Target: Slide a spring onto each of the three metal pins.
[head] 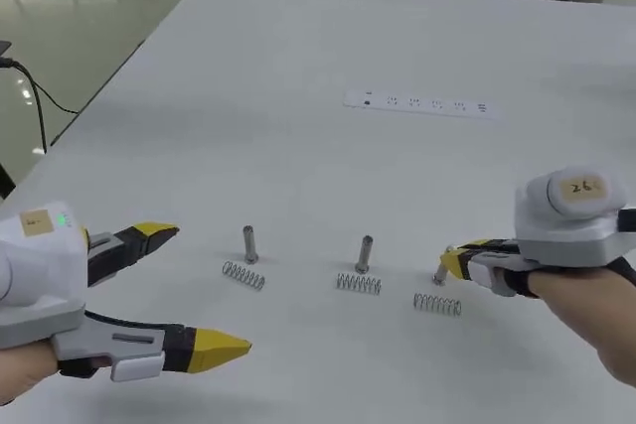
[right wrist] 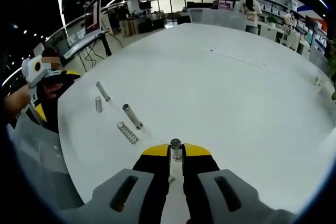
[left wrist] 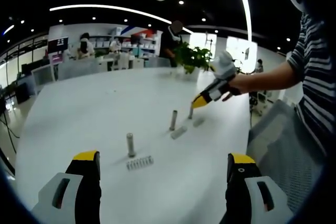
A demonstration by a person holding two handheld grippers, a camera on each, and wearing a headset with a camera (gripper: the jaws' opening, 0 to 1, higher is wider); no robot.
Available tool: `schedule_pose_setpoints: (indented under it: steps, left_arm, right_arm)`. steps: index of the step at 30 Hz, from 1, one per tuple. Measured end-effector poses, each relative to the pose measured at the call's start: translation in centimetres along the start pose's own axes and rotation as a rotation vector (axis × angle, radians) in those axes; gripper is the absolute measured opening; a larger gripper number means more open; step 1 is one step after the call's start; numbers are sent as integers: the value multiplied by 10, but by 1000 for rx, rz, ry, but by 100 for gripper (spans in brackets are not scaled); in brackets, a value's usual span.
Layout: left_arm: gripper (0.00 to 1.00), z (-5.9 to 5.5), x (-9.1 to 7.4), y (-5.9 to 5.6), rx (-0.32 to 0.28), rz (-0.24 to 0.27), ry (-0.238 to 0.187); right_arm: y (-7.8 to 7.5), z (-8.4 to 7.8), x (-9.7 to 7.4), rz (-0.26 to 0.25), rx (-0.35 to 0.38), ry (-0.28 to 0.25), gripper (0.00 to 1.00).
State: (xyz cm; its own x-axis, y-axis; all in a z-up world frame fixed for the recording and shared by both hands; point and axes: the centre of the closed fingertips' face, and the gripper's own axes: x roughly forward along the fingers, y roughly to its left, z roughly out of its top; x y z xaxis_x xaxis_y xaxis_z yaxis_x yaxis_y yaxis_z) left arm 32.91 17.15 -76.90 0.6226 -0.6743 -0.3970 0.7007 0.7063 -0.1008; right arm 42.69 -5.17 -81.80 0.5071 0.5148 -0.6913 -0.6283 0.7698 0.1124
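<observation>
Three steel pins stand upright in a row on the white desk (head: 298, 67) in the head view: the left pin (head: 248, 243), the middle pin (head: 365, 253) and the right pin (head: 439, 274), each a smooth grey cylinder. Just in front of each lies a fine wire coil on its side: the left spring (head: 243, 276), the middle spring (head: 358, 284) and the right spring (head: 437, 304). No spring is on a pin yet. I take the pairing as deliberate, one coil ready beside its own post. My right hand-held gripper (head: 450, 263) has its yellow tips at the right pin. My left hand-held gripper (head: 199, 290) hangs short of the left spring. A white power strip (head: 417, 103) lies well beyond.

In the left gripper view my yellow-capped jaws are spread wide and hold nothing. They frame the left pin (left wrist: 130, 144) and the left spring (left wrist: 139, 162), which I judge puts me in line to pick up that coil.

In the right gripper view the jaws are drawn narrow and closed on the right pin (right wrist: 176, 147), its rounded top showing between the tips. I judge I am steadying it so it will not tip when a spring slides on.
</observation>
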Motion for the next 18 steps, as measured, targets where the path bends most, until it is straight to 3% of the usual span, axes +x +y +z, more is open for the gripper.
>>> schedule_pose_setpoints:
  steps: [18]
  left_arm:
    - [98, 2, -3, 3, -7, 8, -13]
  right_arm:
    - [3, -3, -5, 10, -9, -2, 14]
